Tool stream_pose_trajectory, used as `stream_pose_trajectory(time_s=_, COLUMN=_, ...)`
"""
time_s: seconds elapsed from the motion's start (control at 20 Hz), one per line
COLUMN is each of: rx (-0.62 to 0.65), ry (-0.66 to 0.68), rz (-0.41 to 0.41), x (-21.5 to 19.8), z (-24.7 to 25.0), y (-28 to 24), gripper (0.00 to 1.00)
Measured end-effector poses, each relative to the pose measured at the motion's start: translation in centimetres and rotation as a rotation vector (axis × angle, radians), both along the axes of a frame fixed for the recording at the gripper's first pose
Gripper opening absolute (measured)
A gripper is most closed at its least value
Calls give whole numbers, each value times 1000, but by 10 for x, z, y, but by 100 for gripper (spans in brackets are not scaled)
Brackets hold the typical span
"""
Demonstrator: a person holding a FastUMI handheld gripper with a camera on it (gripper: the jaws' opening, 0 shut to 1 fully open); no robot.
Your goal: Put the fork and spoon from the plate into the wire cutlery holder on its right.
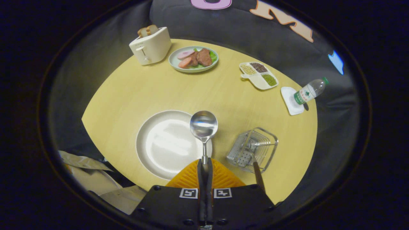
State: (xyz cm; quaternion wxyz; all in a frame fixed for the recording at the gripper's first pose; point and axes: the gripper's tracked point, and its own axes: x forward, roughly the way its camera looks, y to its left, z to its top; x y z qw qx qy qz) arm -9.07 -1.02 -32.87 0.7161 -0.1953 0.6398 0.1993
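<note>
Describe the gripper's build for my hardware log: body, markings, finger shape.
The gripper has a black, boxy body with a few round screw holes near its edges. Two square black-and-white fiducial tags sit side by side on top. Its two fingers are wedge-shaped with ribbed surfaces, tapering forward.

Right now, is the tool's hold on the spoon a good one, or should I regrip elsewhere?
Keep it. The tool is shut on the spoon's thin handle from the handle end, bowl pointing ahead over the plate. The handle is narrow and straight; the round bowl would slip.
</note>
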Motion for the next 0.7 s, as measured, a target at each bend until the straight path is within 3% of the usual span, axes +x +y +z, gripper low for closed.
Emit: stream_pose_trajectory(time_s=0.7, rx=-146, ry=112, rz=-27, x=27, z=8, y=-83, gripper=4)
